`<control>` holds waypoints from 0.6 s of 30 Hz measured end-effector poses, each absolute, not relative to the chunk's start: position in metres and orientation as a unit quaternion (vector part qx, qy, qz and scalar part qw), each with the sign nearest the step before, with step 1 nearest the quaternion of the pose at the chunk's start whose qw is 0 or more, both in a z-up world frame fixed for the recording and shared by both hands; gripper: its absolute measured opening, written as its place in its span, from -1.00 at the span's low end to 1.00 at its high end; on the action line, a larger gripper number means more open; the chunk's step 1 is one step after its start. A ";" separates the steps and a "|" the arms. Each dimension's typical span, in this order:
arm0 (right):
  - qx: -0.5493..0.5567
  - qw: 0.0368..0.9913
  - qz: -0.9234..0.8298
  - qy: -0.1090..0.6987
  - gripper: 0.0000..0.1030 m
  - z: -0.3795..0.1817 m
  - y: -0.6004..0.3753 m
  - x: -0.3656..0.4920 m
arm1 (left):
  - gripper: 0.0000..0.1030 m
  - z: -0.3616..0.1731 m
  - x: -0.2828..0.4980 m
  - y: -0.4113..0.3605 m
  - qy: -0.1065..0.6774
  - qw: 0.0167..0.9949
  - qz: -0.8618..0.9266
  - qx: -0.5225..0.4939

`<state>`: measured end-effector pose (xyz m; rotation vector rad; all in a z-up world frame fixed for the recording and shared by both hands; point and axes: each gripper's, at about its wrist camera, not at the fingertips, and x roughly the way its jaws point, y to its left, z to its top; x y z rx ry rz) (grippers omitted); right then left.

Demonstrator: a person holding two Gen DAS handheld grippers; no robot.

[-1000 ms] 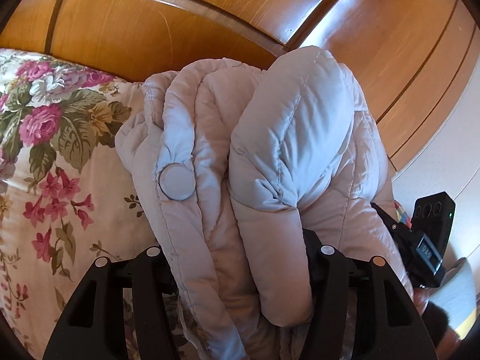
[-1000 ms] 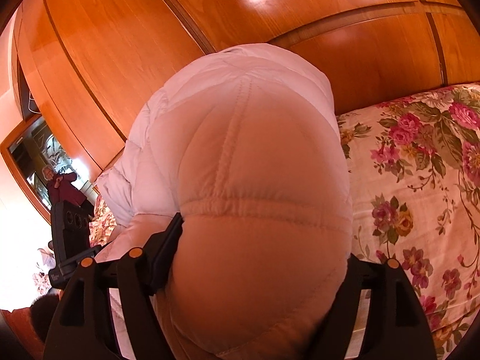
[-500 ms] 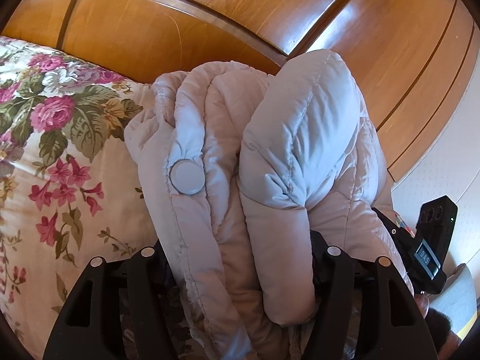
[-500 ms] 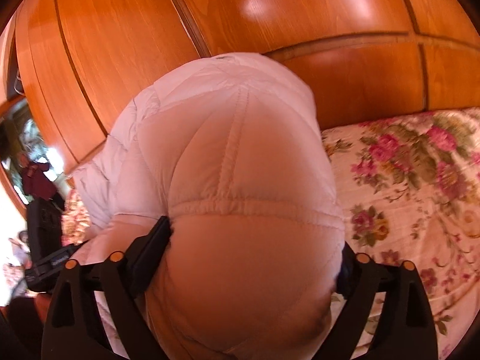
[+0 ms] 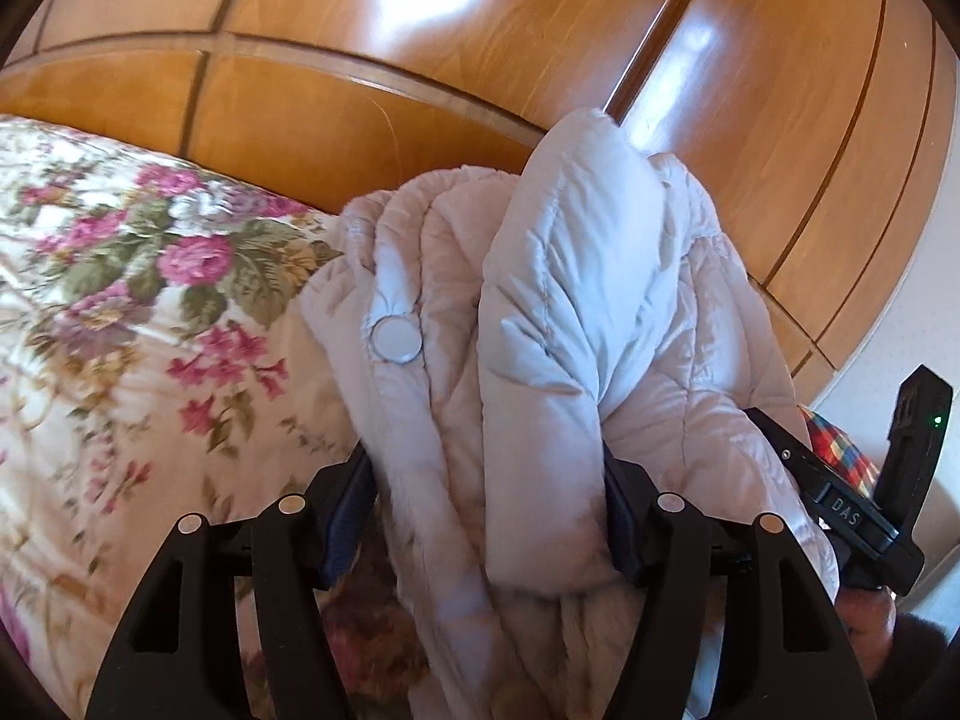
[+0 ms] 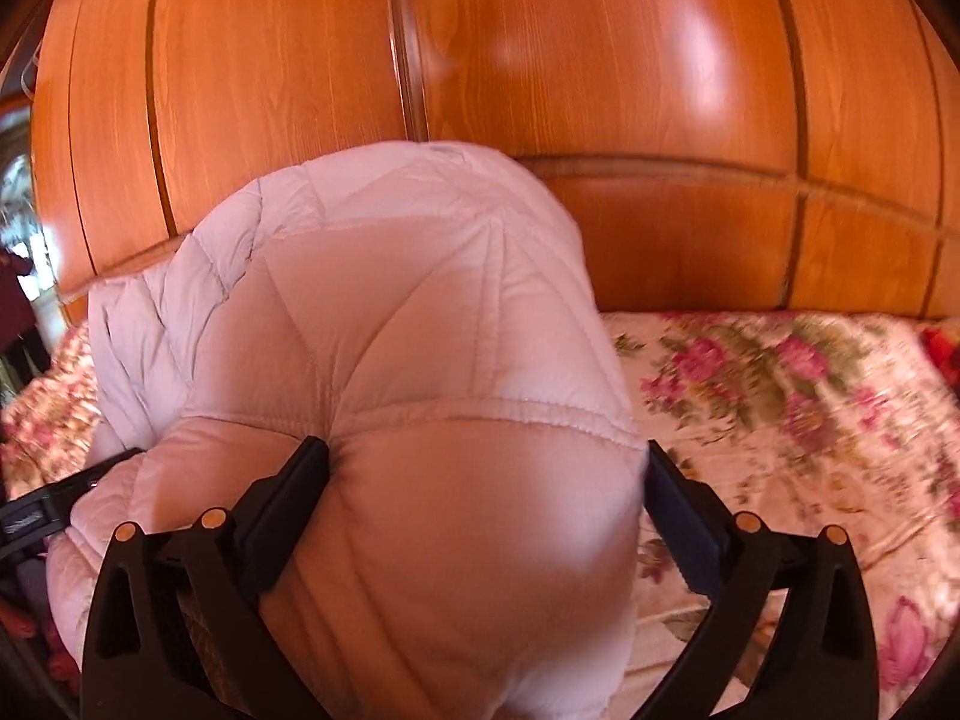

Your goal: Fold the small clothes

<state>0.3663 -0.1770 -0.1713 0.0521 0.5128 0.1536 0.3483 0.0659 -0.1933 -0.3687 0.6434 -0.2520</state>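
Observation:
A pale pink puffy jacket [image 5: 540, 300], folded into a thick bundle, stands over the floral bedspread [image 5: 120, 360]. A round snap button [image 5: 396, 340] faces the left wrist view. My left gripper [image 5: 486, 510] is shut on the bundle's lower part, with fabric filling the gap. In the right wrist view the jacket [image 6: 390, 300] bulges between the jaws of my right gripper [image 6: 486, 480]. These jaws are opening; the left finger still dents the padding and the right one lies along its edge. The right gripper's body [image 5: 852, 510] shows behind the jacket.
Glossy wooden panels [image 6: 540, 90] rise just behind the bed. The bedspread [image 6: 780, 420] stretches to the right in the right wrist view. A plaid cloth [image 5: 840, 450] lies at the far right of the left wrist view. A mirror [image 6: 18, 270] shows at the far left.
The right jaws have spread wider and the jacket no longer spills over its right finger. Both views have swung sideways along the bed. The left grip looks the same.

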 end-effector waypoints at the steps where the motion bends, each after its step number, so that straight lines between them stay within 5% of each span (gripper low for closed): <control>1: 0.021 0.965 0.070 0.251 0.94 -0.169 -0.177 0.362 | 0.25 -0.192 0.343 0.066 0.311 0.927 -0.118 -0.176; 10: 0.037 0.967 0.043 0.250 0.95 -0.151 -0.185 0.304 | 0.25 -0.162 0.294 0.063 0.305 0.931 -0.107 -0.171; 18: 0.094 0.938 0.057 0.330 0.95 -0.182 -0.191 0.293 | 0.35 -0.174 0.301 0.058 0.337 0.929 -0.077 -0.133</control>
